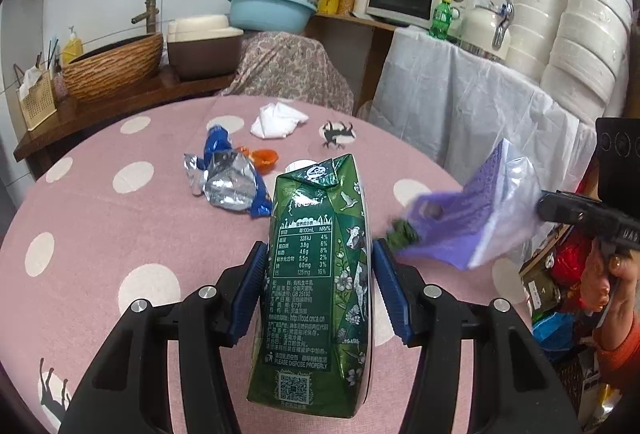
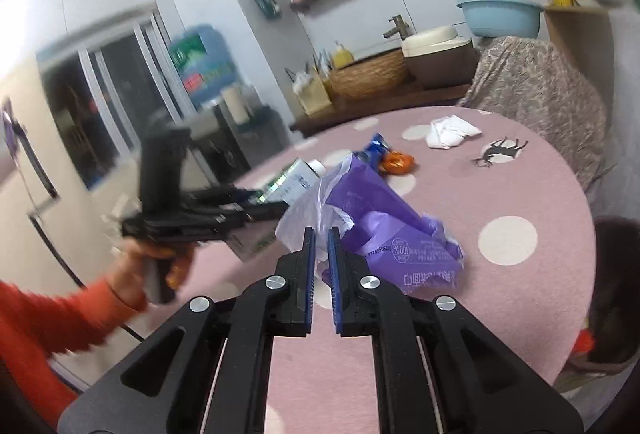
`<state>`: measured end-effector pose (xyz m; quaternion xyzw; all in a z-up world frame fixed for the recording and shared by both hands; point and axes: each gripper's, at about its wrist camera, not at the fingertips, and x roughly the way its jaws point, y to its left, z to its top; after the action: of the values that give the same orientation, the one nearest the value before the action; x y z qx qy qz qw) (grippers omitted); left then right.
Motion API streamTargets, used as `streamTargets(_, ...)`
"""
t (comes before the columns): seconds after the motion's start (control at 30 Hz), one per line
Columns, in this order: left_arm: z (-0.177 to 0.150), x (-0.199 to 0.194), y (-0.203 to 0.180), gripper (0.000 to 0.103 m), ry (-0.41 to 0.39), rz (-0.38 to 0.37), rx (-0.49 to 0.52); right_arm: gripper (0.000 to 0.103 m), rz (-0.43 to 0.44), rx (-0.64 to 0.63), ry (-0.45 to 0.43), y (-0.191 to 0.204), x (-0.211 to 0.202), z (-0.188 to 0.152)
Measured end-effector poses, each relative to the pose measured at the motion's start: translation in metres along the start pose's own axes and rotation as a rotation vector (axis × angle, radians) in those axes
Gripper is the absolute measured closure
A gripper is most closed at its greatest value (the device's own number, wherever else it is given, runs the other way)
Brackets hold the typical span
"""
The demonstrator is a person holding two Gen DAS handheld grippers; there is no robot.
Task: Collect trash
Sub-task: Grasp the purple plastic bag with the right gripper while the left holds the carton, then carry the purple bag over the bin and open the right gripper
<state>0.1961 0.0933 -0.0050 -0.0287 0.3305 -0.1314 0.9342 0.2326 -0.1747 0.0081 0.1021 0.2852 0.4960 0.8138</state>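
Observation:
My left gripper (image 1: 320,254) is shut on a green milk carton (image 1: 316,274), held upright above the pink dotted table (image 1: 100,234); the carton also shows in the right wrist view (image 2: 292,177). My right gripper (image 2: 321,234) is shut on the edge of a purple and clear plastic bag (image 2: 384,230), which hangs to the right of the carton in the left wrist view (image 1: 472,218). On the table lie a silver and blue foil wrapper (image 1: 228,177), an orange wrapper (image 1: 264,157) and a crumpled white tissue (image 1: 278,119).
A cloth-covered chair (image 1: 292,69) stands behind the table. A white-draped counter (image 1: 460,93) with a microwave, bottle and stacked bowls is to the right. A wooden shelf with a basin-shaped sink (image 1: 116,65) is on the left. A water dispenser (image 2: 204,61) stands by the door.

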Motion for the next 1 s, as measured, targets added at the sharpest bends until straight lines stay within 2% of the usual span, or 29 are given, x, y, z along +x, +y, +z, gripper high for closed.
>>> streamTargets(0.1,0.007,-0.01,0.001,0.049,-0.025,0.011,-0.002,0.095,0.079,0.041,-0.036,0.0,-0.016,0.016)
streamTargets(0.27,0.011,-0.015,-0.003,0.049,-0.03,0.021,0.003,0.095,0.048,-0.021,-0.049,0.012,-0.028,0.036)
streamTargets(0.37,0.012,-0.011,-0.01,0.049,-0.025,0.012,0.016,0.095,-0.008,-0.063,-0.055,0.012,-0.032,0.043)
streamTargets(0.47,0.014,-0.006,-0.023,0.049,-0.02,-0.013,0.04,0.096,-0.09,-0.081,-0.07,0.004,-0.039,0.045)
streamTargets(0.67,0.024,0.021,-0.051,0.049,-0.009,-0.088,0.065,0.095,-0.23,-0.037,-0.121,-0.03,-0.066,0.042)
streamTargets(0.83,0.037,0.054,-0.085,0.049,0.006,-0.146,0.097,0.095,-0.455,-0.013,-0.146,-0.078,-0.095,0.033)
streamTargets(1.0,0.055,0.084,-0.125,0.049,0.02,-0.196,0.141,0.095,-0.622,0.05,-0.095,-0.144,-0.101,0.018)
